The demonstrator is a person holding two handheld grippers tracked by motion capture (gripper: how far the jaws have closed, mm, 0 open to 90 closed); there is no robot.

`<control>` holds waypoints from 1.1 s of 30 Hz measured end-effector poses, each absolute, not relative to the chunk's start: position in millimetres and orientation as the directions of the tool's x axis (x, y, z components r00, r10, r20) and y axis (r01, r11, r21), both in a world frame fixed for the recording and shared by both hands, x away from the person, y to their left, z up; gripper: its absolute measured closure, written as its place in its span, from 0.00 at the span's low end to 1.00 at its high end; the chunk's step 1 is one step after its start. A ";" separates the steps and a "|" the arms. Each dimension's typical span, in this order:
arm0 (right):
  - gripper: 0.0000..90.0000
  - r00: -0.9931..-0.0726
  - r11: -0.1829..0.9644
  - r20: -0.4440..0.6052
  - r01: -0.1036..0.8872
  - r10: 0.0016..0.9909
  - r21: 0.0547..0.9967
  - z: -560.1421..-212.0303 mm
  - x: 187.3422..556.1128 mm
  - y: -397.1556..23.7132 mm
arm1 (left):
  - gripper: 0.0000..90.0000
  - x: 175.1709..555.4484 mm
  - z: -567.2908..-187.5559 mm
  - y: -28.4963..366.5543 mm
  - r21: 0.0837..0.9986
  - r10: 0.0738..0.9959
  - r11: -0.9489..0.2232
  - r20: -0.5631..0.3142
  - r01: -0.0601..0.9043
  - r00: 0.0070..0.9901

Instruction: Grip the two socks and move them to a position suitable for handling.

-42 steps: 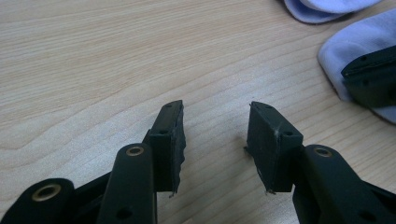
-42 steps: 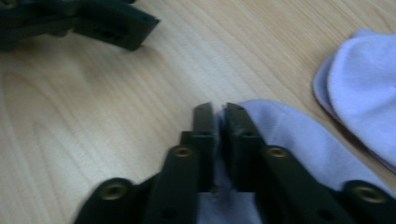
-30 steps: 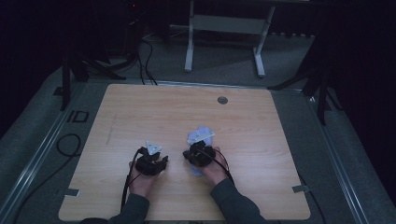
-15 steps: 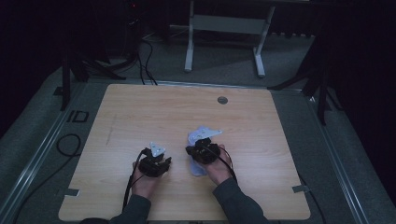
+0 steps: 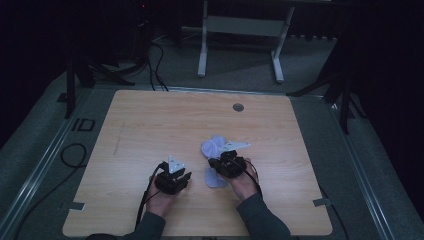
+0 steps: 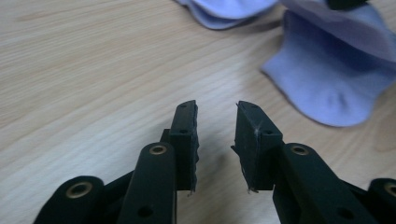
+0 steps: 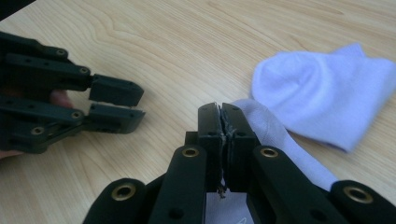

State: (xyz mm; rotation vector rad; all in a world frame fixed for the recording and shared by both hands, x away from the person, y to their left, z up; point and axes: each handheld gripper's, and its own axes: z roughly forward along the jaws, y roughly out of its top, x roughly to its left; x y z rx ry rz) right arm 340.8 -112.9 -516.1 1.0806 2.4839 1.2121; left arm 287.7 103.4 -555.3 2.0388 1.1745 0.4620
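Two pale lilac socks lie on the wooden table (image 5: 150,125). One sock (image 5: 212,146) (image 7: 322,88) rests flat just beyond my right gripper (image 5: 227,165) (image 7: 222,109). That gripper is shut on a fold of the second sock (image 5: 215,178) (image 7: 273,133) (image 6: 336,79), which trails from it onto the table. My left gripper (image 5: 172,178) (image 6: 215,109) (image 7: 140,106) hovers over bare wood to the left of the socks. Its jaws have just been closing, stand partly apart, and have nothing between them.
A round grommet (image 5: 238,107) sits near the table's far edge. Beyond it stands a grey metal frame (image 5: 240,30) on dark floor, with cables (image 5: 72,155) along the left side. Tape marks (image 5: 320,202) sit at the near corners.
Both hands have shifted a little to the right. The left jaws have narrowed. Part of the held sock now shows on the near side of the right gripper.
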 end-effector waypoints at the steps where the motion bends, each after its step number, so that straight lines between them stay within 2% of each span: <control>1: 0.97 -0.717 0.401 0.155 0.540 0.680 0.740 -517.1 340.7 -115.1 | 0.78 286.7 -555.5 100.9 0.742 0.849 -0.320 -0.051 0.590 0.525; 8: 0.97 -0.696 0.365 0.202 0.575 0.689 0.732 -522.4 343.2 -125.2 | 0.85 281.0 -559.3 80.3 0.736 0.800 -0.357 -0.077 0.576 0.595; 14: 0.97 -0.697 0.361 0.206 0.573 0.687 0.736 -522.1 342.5 -125.4 | 0.99 283.4 -558.3 64.0 0.747 0.773 -0.366 -0.088 0.554 0.629; 18: 0.97 -0.698 0.360 0.208 0.573 0.686 0.736 -523.0 341.7 -125.3 | 0.99 286.0 -556.5 57.8 0.754 0.765 -0.360 -0.098 0.549 0.637; 25: 0.97 -0.695 0.350 0.214 0.574 0.686 0.741 -524.5 340.2 -127.9 | 0.99 290.6 -564.0 37.6 0.741 0.750 -0.408 -0.062 0.534 0.659; 33: 0.97 -0.684 0.325 0.221 0.573 0.695 0.752 -519.8 339.2 -138.0 | 1.00 289.1 -563.6 45.2 0.734 0.764 -0.420 -0.032 0.534 0.645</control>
